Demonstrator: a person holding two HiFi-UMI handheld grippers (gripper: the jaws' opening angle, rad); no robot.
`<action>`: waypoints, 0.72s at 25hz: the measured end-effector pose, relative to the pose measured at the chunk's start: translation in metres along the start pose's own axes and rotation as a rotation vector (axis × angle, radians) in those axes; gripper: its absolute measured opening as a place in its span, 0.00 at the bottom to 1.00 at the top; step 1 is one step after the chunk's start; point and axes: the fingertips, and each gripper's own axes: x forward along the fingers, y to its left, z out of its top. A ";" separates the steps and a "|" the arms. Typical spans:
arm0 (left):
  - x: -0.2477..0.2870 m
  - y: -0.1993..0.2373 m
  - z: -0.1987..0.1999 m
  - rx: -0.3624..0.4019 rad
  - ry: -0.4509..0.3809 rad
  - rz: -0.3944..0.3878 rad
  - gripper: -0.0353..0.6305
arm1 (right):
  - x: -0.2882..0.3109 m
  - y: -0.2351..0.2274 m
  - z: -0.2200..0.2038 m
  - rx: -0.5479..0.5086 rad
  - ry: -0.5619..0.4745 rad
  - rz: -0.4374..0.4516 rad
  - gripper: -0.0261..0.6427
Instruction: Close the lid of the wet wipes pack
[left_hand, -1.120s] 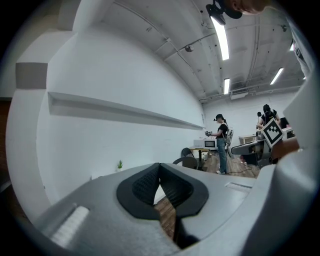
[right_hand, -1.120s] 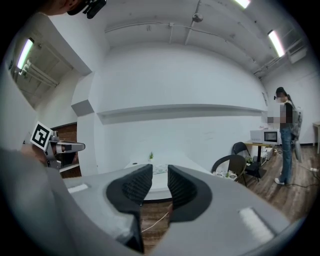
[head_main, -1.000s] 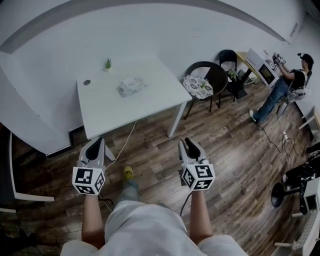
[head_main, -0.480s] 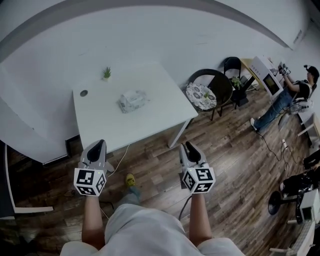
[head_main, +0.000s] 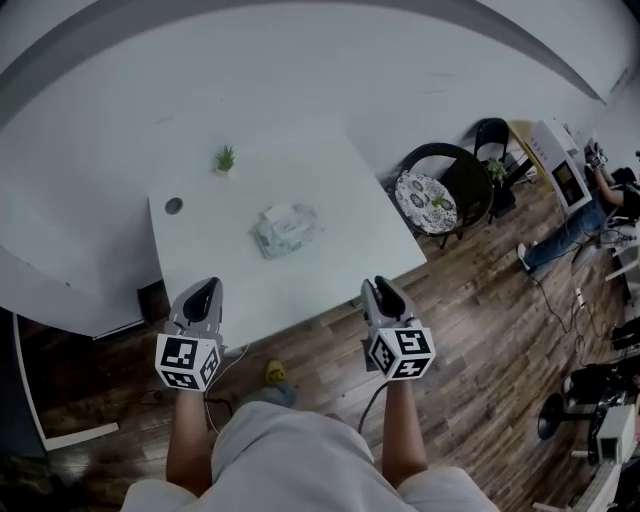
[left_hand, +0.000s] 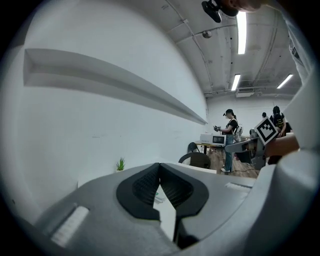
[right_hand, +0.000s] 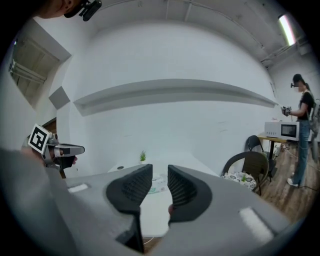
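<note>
Head view looks steeply down on a white table (head_main: 330, 180) with the wet wipes pack (head_main: 287, 229) lying near its middle, flat on the top. From this height it cannot be told whether the lid is up or down. A small potted plant (head_main: 225, 159) stands at about 11 o'clock from the pack, near the far edge, and a round hole (head_main: 174, 206) in the tabletop sits at about 10 o'clock from it.

Both grippers hover at the table's near edge, well apart from the pack, which lies at 1 o'clock from the left gripper (head_main: 203, 292) and at 10 o'clock from the right gripper (head_main: 377, 288).

Left gripper view shows its fingers (left_hand: 142, 187) meeting at the tips, with nothing clamped between them – only a sliver of tabletop shows through the gap lower down. Right gripper view shows its fingers (right_hand: 134, 187) standing apart with a clear gap; they grip nothing, and the pack appears far off through that gap.

A dark round chair (head_main: 455, 170) with a patterned cushion (head_main: 425, 200) stands at 3 o'clock from the table, on a wood-plank floor (head_main: 480, 330). Another person (head_main: 590, 215) is at the far right of the room.
</note>
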 end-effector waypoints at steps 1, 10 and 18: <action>0.010 0.008 0.000 -0.004 0.006 -0.003 0.05 | 0.014 0.000 0.002 0.002 0.006 0.003 0.19; 0.072 0.045 -0.010 -0.037 0.043 -0.025 0.05 | 0.101 0.002 0.013 -0.019 0.058 0.066 0.19; 0.095 0.062 -0.023 -0.068 0.081 0.026 0.05 | 0.149 -0.001 0.009 -0.028 0.100 0.137 0.19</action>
